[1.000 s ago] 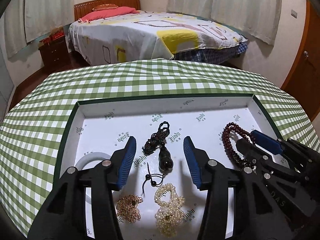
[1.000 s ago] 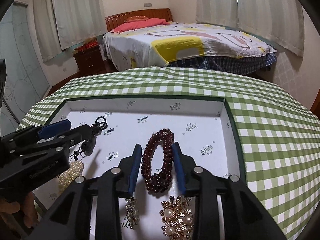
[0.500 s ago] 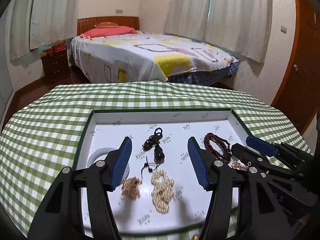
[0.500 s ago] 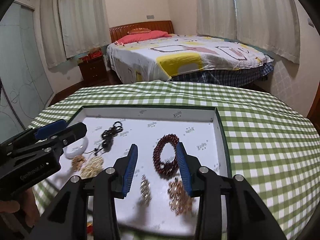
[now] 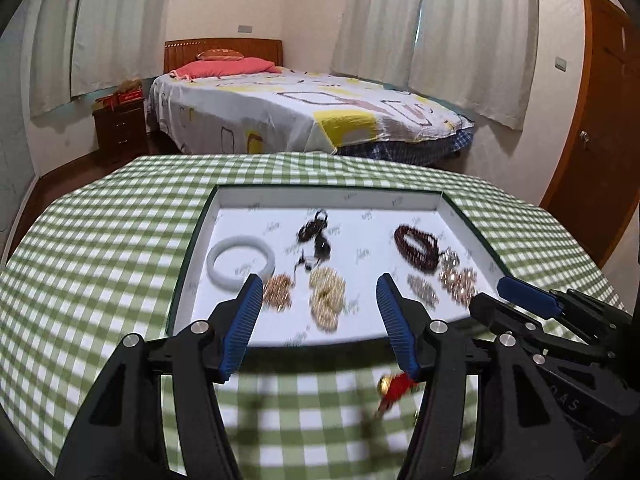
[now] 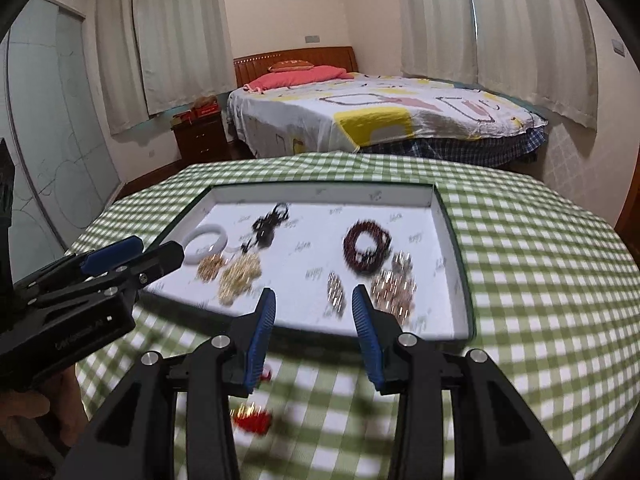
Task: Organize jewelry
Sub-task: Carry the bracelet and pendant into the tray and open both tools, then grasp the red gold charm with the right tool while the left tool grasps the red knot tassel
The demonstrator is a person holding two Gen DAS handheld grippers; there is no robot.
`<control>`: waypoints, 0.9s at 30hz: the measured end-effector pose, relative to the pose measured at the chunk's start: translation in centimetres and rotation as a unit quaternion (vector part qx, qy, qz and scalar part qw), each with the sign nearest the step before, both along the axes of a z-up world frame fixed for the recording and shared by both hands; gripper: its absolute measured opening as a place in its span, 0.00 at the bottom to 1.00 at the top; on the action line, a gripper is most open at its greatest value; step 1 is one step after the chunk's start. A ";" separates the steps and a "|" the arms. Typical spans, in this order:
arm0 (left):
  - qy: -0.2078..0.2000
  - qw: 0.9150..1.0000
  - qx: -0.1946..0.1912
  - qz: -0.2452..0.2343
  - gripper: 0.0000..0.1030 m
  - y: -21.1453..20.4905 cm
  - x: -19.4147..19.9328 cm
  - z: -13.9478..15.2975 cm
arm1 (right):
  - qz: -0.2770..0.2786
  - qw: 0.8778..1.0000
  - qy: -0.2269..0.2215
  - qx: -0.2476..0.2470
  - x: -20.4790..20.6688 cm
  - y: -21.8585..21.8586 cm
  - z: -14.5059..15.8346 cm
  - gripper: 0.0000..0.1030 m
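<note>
The shallow white tray (image 5: 472,236) has bare floor (image 5: 360,256) between the dark cord pendant (image 5: 316,236) and the dark red bead bracelet (image 5: 416,242); jewelry crowds both sides. A small red trinket (image 6: 252,418) lies on the green checked cloth (image 6: 540,280) before the tray.

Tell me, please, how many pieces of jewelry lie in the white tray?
7: white bangle far left, black pendant cord, gold chain, pearl strand, dark red beads, silver clip, gold pearl brooch right. None seems hidden.

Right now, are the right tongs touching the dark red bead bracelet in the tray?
Apart. The right wrist view shows the right tongs open at the tray's near edge, with white tray floor showing between their tips and the dark red bead bracelet farther in.
</note>
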State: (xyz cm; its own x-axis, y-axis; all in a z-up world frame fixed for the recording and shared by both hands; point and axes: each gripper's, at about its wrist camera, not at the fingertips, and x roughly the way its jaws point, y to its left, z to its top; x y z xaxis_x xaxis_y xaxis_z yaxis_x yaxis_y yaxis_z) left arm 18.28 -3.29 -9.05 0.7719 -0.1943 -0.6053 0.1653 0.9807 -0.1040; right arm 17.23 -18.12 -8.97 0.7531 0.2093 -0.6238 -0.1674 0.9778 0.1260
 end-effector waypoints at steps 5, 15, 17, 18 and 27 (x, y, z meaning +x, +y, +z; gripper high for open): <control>0.013 1.000 0.003 0.009 0.56 0.9 -2.2 -1.0 | 0.011 1.000 0.013 0.001 -2.1 0.9 -1.4 0.39; 0.029 0.999 0.005 0.024 0.56 2.4 -4.8 -2.2 | 0.043 0.998 0.041 -0.002 -3.7 2.8 -3.7 0.39; 0.032 0.999 0.004 0.026 0.56 2.7 -5.1 -2.3 | 0.047 0.998 0.048 -0.004 -3.6 3.1 -4.2 0.39; 0.033 0.999 0.004 0.027 0.56 2.6 -5.2 -2.4 | 0.049 0.997 0.053 -0.006 -3.5 3.2 -4.4 0.39; 0.038 0.999 0.004 0.025 0.56 2.5 -5.4 -2.7 | 0.054 0.996 0.074 -0.020 -3.4 3.8 -5.5 0.34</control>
State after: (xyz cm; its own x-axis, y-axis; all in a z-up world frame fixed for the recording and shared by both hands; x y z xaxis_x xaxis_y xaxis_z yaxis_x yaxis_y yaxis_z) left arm 12.85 -0.76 -11.72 0.7324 -0.1512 -0.6639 0.1081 0.9885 -0.1059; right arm 13.80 -14.35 -14.46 0.6263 0.2573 -0.7359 -0.2545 0.9597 0.1189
